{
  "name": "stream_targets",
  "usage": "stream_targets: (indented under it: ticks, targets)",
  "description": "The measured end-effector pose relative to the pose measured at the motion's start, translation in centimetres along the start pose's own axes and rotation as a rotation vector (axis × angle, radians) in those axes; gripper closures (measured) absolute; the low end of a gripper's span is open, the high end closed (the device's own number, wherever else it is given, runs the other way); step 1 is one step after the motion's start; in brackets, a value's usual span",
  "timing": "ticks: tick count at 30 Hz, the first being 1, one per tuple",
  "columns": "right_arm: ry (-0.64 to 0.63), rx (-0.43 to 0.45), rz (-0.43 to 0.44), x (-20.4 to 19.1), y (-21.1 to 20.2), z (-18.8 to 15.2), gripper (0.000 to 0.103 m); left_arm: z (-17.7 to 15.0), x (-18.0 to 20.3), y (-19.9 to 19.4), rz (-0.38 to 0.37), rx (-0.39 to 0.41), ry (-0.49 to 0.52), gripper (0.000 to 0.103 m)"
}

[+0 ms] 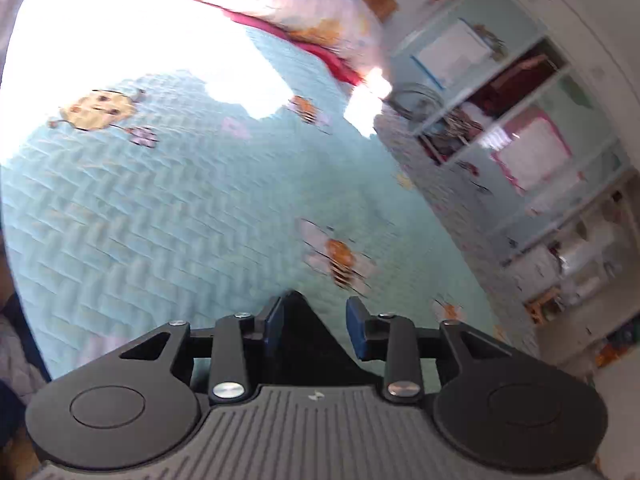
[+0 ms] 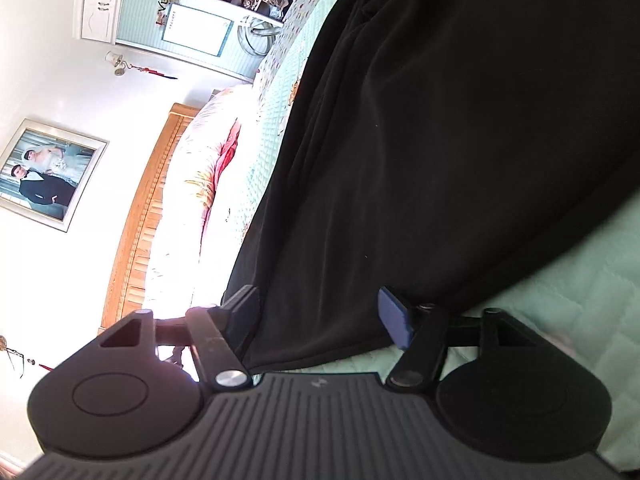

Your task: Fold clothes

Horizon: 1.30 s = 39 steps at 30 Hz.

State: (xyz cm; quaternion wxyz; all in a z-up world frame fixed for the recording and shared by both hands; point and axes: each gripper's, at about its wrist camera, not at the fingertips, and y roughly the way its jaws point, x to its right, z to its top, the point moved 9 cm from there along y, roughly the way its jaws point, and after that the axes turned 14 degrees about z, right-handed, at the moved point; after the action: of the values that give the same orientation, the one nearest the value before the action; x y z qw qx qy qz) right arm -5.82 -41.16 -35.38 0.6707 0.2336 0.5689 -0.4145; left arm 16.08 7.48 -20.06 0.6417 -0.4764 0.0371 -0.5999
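Left hand-held gripper (image 1: 316, 322): jaws part open, the blue pads apart; a dark point of cloth shows in the gap between them, touching the left pad's side; whether it is pinched cannot be told, as the right pad stands clear of it.
Right hand-held gripper (image 2: 320, 316): jaws wide apart, rolled on its side; the lower edge of the black garment (image 2: 420, 140) lies in the gap, and neither pad presses on it.
Black garment: spread flat on the bed directly ahead of the right hand-held gripper, running away from its fingers toward the far side of the bed; long creases run down its length.
Bedspread (image 1: 168, 208): pale green, quilted, printed with bees and a cartoon figure; it fills the view ahead of the left hand-held gripper and shows beside the right one, under the garment.
Pillows (image 2: 192, 184): white with a red trim, beyond the garment, at the head of the bed.
Headboard (image 2: 140, 216): wooden, behind the pillows.
Shelves (image 1: 520, 128): pale blue and white, past the bed's far edge; view blurred.
Framed photo (image 2: 46, 174): on the white wall, farthest off.
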Motion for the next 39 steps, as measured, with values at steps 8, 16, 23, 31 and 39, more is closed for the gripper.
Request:
stream_targets:
  ticks: [8, 16, 23, 31, 39]
  targets:
    - [-0.02, -0.01, -0.01, -0.1, 2.9, 1.0, 0.028, -16.5, 7.3, 2.1, -0.176, -0.309, -0.213, 0.033]
    - [0.004, 0.007, 0.022, -0.6, 2.7, 0.7, 0.028, -17.4, 8.4, 6.5, -0.064, -0.219, -0.255, 0.033]
    - [0.03, 0.027, 0.042, -1.6, 4.4, 2.2, 0.027, -16.2, 8.0, 8.2, -0.07, -0.257, -0.248, 0.092]
    - [-0.026, 0.114, 0.037, -2.9, 7.4, 9.8, 0.027, -11.6, 11.4, 5.2, -0.214, -0.147, -0.077, 0.095]
    - [0.046, 0.167, -0.036, -1.1, 14.2, 19.6, 0.02, -12.1, 12.1, 4.7, -0.28, -0.201, -0.129, 0.095]
